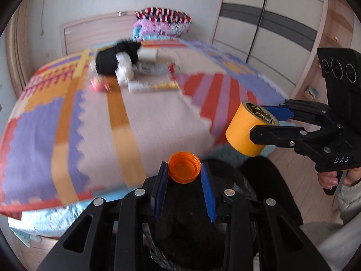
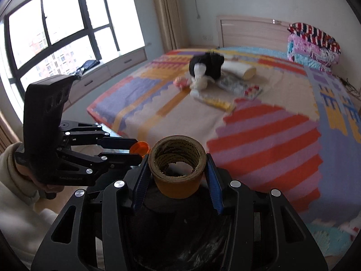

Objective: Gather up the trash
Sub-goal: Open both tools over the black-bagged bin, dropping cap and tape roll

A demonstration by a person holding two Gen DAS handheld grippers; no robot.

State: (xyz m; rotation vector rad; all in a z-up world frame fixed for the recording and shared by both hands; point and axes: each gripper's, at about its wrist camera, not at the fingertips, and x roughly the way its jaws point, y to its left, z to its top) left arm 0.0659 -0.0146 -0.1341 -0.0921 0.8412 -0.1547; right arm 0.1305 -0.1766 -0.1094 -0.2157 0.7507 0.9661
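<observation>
Two grips, both full: my left gripper (image 1: 184, 169) is nearly shut, its blue pads pinching an orange bottle cap (image 1: 184, 167), and my right gripper (image 2: 177, 169) stands about half open, clamped on a roll of yellow tape (image 2: 178, 166). Both hang over a dark bin bag (image 2: 180, 232) just below my fingers. Beyond lies the bed (image 1: 158, 122) with its patchwork cover, and farther up it a black heap (image 2: 206, 65), wrappers (image 2: 234, 85) and a pink object (image 1: 98, 85). Folded blankets (image 2: 313, 47) sit by the headboard.
</observation>
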